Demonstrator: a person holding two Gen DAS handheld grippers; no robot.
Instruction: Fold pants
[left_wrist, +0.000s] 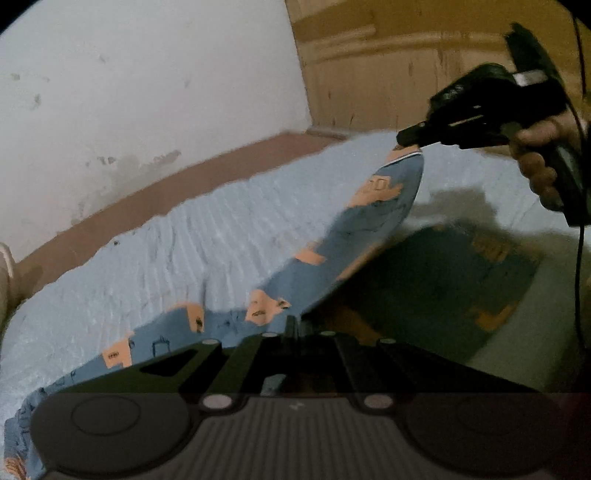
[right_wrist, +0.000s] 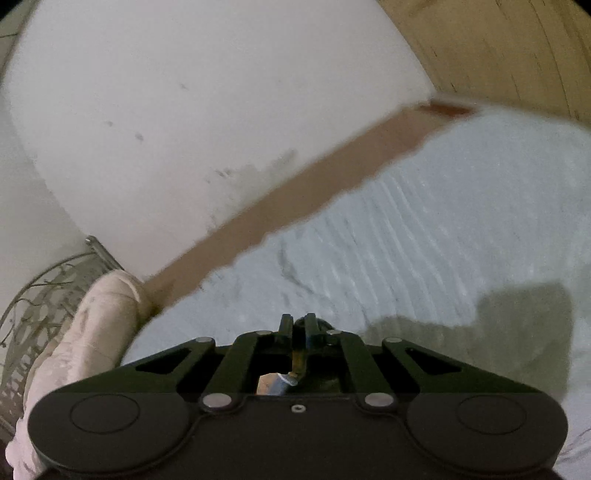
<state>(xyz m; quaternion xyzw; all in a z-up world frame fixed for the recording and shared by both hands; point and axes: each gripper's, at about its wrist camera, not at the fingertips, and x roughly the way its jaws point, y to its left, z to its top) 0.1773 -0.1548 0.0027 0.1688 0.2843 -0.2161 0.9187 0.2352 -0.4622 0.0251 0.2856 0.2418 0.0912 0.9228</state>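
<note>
Blue pants (left_wrist: 369, 218) with orange patches hang lifted above a light blue bedsheet (left_wrist: 207, 236). One edge runs taut between both grippers, while the rest sags in shadow below (left_wrist: 443, 280). My left gripper (left_wrist: 291, 325) is shut on the near end of that edge. My right gripper (left_wrist: 406, 142), held by a hand (left_wrist: 535, 162), pinches the far corner with its white-trimmed hem. In the right wrist view, my right gripper (right_wrist: 297, 325) is shut, and a sliver of fabric (right_wrist: 284, 380) shows between its fingers. The bedsheet (right_wrist: 424, 240) lies beyond.
A white wall (left_wrist: 147, 92) and a brown strip (left_wrist: 177, 192) run behind the bed. A wooden cabinet (left_wrist: 388, 55) stands at the back right. A pale pink pillow (right_wrist: 85, 332) leans on a metal headboard (right_wrist: 40, 288) at the left.
</note>
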